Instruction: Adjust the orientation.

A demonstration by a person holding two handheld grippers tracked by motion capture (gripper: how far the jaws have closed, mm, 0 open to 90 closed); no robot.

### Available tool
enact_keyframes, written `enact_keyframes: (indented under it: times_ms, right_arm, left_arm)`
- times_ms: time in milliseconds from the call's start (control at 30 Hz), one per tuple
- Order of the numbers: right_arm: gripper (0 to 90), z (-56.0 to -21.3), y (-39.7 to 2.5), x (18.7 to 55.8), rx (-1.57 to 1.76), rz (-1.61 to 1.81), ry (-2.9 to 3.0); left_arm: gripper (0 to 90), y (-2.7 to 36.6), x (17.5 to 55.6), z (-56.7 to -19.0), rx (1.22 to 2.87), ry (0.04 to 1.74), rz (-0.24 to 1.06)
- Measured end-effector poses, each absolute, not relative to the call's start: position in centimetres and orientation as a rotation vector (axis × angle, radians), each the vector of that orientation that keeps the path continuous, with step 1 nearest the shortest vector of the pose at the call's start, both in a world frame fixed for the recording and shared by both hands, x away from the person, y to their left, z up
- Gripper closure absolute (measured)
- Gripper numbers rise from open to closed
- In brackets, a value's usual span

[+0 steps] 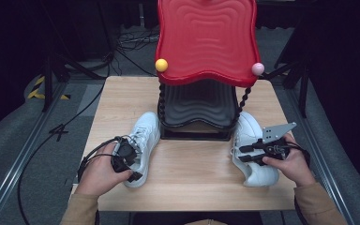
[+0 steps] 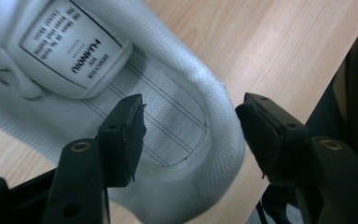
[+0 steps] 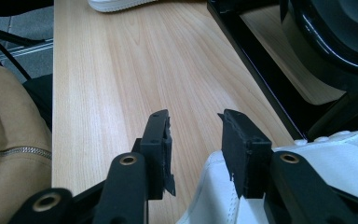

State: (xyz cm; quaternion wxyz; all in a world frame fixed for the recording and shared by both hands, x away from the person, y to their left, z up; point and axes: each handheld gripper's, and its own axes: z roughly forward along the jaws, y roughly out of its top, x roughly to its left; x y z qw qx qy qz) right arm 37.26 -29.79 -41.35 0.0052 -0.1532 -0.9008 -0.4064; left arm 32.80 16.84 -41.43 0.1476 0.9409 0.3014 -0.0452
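Note:
Two white sneakers stand on the wooden table (image 1: 192, 176), one at each side of a shoe rack. My left gripper (image 1: 131, 164) is at the heel of the left sneaker (image 1: 146, 133). In the left gripper view this gripper (image 2: 191, 121) is open and straddles the sneaker's (image 2: 168, 79) heel collar, one jaw inside the opening and one outside. My right gripper (image 1: 240, 153) hovers open at the inner side of the right sneaker (image 1: 252, 133). In the right gripper view the gripper (image 3: 196, 128) has one jaw above the sneaker (image 3: 335, 149) and one above bare wood.
The rack stands at the table's middle back, with a red wavy top shelf (image 1: 206, 37) and a black lower shelf (image 1: 199, 101). A yellow ball (image 1: 161, 64) and a pink ball (image 1: 258, 68) cap its front posts. Cables lie on the floor to the left.

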Motion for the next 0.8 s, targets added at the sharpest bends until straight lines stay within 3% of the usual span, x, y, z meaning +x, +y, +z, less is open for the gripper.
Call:
enact_keyframes:
  times_ms: [400,600,700,800]
  right_arm:
    - [62.5,-41.4,-29.8,37.3,-0.481,-1.269,-2.819]
    - [62.6,-41.4,-29.8,37.3,-0.479,-1.269,-2.820]
    - [62.6,-41.4,-29.8,37.3,-0.477,-1.268,-2.822]
    - [62.6,-41.4,-29.8,37.3,-0.479,-1.269,-2.822]
  left_arm:
    - [48.1,16.7,33.3,-43.1,2.722,0.853,-0.209]
    - [61.0,16.6,33.1,-42.9,2.721,0.793,-0.243]
    - [77.6,16.6,32.9,-42.4,2.691,0.757,-0.246]
    - [77.8,16.6,32.8,-42.0,2.683,0.753,-0.216]
